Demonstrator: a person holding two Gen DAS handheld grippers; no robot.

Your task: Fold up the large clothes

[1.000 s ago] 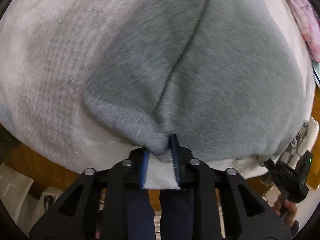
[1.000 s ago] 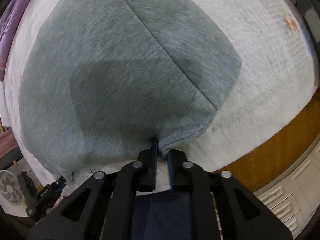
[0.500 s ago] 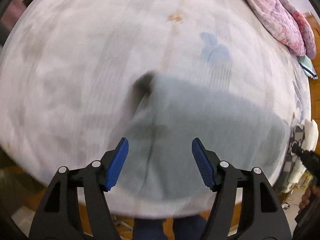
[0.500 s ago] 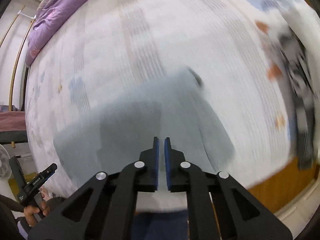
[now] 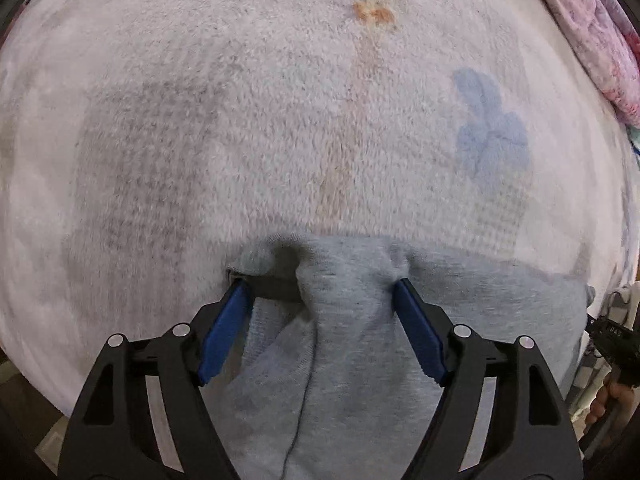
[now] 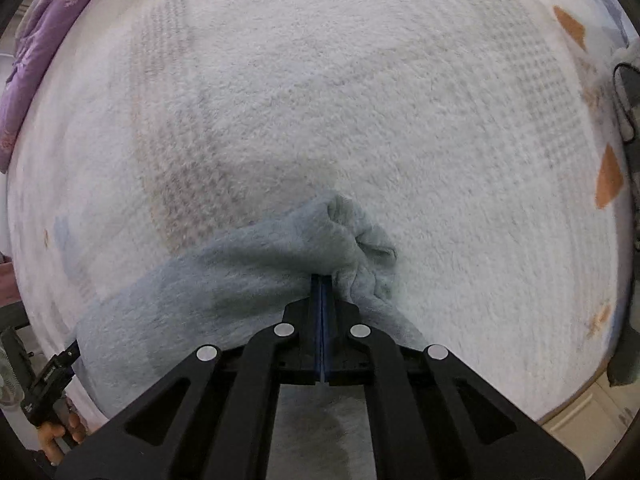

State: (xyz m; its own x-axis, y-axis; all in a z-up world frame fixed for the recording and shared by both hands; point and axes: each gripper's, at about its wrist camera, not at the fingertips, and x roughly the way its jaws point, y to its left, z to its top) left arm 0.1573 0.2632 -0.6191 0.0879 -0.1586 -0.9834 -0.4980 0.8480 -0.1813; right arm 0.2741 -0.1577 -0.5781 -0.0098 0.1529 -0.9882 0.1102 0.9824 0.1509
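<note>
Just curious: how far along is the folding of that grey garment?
Apparently done: the grey garment lies folded over on the white blanket. In hand: the left tongs have just been opening, bunched cloth loose between them; the right tongs are shut beside a crumpled corner. Left: smoothing that bunching, probably further folds.

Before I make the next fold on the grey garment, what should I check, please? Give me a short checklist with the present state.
1. Left gripper open: ok; its jaws have just been opening, grey garment bunched between them, unclamped.
2. Right gripper holding cloth: cannot tell; jaws shut, tips against a bunched corner.
3. Garment lying flat: not ok, crumpled at both far corners.
4. White blanket bare ahead of the garment: ok.
5. Purple quilt apart from the garment: ok.
</note>
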